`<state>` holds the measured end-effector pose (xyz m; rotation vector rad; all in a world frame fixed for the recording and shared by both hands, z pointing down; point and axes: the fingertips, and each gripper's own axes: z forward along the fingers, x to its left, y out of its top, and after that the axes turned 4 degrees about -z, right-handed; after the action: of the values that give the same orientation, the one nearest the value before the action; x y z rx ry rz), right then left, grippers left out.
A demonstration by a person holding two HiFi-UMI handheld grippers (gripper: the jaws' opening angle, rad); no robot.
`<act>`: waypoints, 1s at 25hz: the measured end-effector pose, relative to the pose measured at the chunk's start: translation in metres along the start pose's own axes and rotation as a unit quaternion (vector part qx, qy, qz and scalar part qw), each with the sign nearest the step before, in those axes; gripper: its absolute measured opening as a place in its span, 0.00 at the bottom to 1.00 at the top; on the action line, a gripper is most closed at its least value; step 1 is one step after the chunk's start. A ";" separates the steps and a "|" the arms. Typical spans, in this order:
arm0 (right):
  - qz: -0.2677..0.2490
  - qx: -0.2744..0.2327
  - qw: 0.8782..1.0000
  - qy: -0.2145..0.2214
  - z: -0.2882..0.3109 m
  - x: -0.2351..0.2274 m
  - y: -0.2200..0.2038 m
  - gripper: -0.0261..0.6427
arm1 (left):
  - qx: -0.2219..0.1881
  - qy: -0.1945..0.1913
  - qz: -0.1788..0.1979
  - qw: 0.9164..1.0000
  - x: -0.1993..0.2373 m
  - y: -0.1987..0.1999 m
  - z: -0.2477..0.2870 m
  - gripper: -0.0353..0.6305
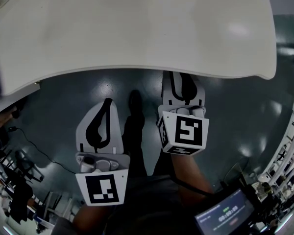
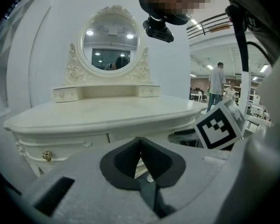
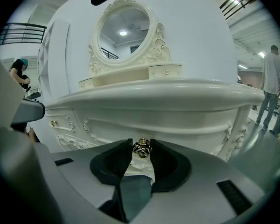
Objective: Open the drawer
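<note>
The white dressing table fills the top of the head view. In the right gripper view its carved drawer front curves under the top, and a small brass knob sticks out from it. My right gripper is shut on that knob, a dark pad against each side. In the head view the right gripper reaches under the table's edge. My left gripper hangs further back over the floor. In its own view the left gripper is shut on nothing, its pads meeting at the tips.
An oval mirror with small drawers beside it stands on the table top. A second brass knob sits on the left drawer. People stand in the hall at the right and left. Dark floor lies below the table.
</note>
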<state>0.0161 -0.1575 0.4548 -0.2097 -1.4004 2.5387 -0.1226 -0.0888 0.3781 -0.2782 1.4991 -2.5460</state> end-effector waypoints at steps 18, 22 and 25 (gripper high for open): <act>0.009 0.007 1.000 0.001 0.003 -0.005 0.000 0.22 | -0.004 0.000 0.002 1.000 -0.003 0.004 0.001 0.08; 0.031 -0.002 1.000 -0.002 0.003 -0.007 0.003 0.22 | 0.001 -0.003 0.003 1.000 -0.005 0.003 0.002 0.08; 0.029 -0.006 1.000 0.000 0.001 -0.007 0.003 0.22 | 0.003 -0.002 0.004 1.000 -0.004 0.002 0.002 0.08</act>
<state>0.0217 -0.1620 0.4530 -0.2561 -1.4307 2.5768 -0.1182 -0.0906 0.3768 -0.2765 1.4886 -2.5404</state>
